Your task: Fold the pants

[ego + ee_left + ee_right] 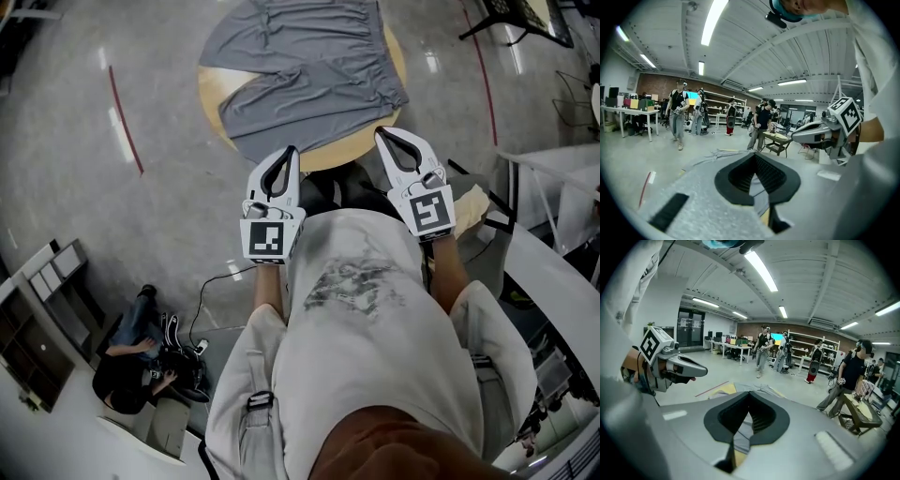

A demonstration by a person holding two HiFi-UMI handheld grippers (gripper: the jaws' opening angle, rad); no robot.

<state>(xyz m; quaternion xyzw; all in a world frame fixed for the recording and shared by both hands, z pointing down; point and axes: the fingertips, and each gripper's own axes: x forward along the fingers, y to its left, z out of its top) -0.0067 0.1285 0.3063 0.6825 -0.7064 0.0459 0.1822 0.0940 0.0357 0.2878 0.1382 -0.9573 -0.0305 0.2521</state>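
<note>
- Grey pants (pixel 300 70) laid out flat on round wooden table (pixel 210 94), covering most of the top
- Looks like the approach step: nothing gripped, no fold started as far as can be judged
- Left gripper (pixel 289 152): jaws closed pad to pad, nothing between them, aimed at the near table rim and short of the cloth
- Right gripper (pixel 386 134): same, closed tight and empty, tip near the closest edge of the pants but apart from it in head view
- Both held side by side close in front of the chest, with the pants beyond the tips, not between jaws
- Matches both gripper views: only a strip of grey cloth and tabletop past the closed tips
- Next, probably: open both jaws, drop to the near edge, pinch one corner each, carry over toward the far edge
- Calls for catching cloth only, not the table
- Thin floppy fabric, likely to bunch or skew if the two pinches end up uneven
</note>
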